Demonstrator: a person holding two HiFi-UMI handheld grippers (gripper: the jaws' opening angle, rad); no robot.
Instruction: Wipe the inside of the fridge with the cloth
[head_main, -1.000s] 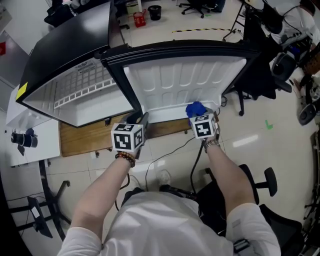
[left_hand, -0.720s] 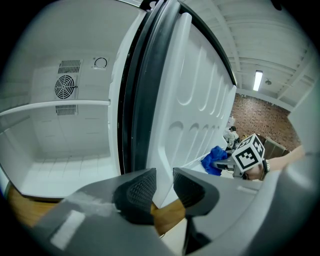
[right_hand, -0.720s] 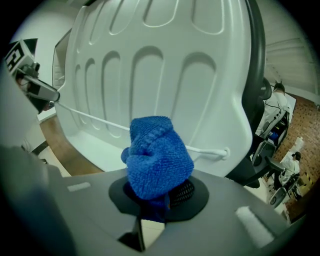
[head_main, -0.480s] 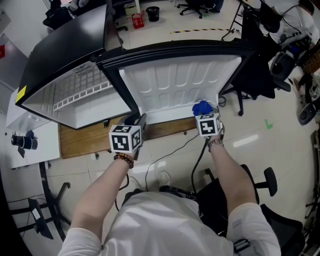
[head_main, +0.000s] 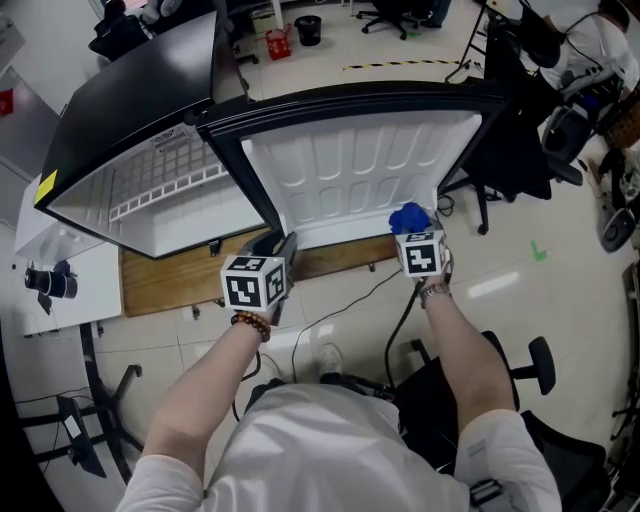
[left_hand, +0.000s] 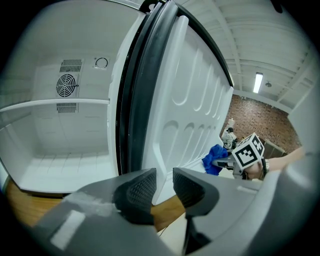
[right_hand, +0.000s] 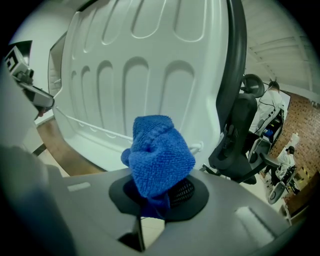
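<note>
The fridge stands open: its white compartment (head_main: 170, 195) (left_hand: 55, 130) with a shelf is at the left, and its door's ribbed inner liner (head_main: 350, 165) (right_hand: 130, 75) fills the middle. My right gripper (head_main: 411, 230) (right_hand: 160, 192) is shut on a bunched blue cloth (head_main: 407, 216) (right_hand: 159, 150) (left_hand: 214, 159), held at the lower right corner of the door liner, near its white rail. My left gripper (head_main: 284, 243) (left_hand: 164, 176) hovers at the black hinge edge between compartment and door, its jaws a little apart with nothing between them.
The fridge rests on a wooden board (head_main: 165, 275). Black office chairs (head_main: 520, 150) crowd the door's right side, and another chair (head_main: 530, 365) is by my right elbow. A cable (head_main: 345, 305) runs over the tiled floor. A white table (head_main: 55, 285) stands at the left.
My right gripper has carried the blue cloth a little to the right along the bottom of the door liner. The left gripper has stayed where it was.
</note>
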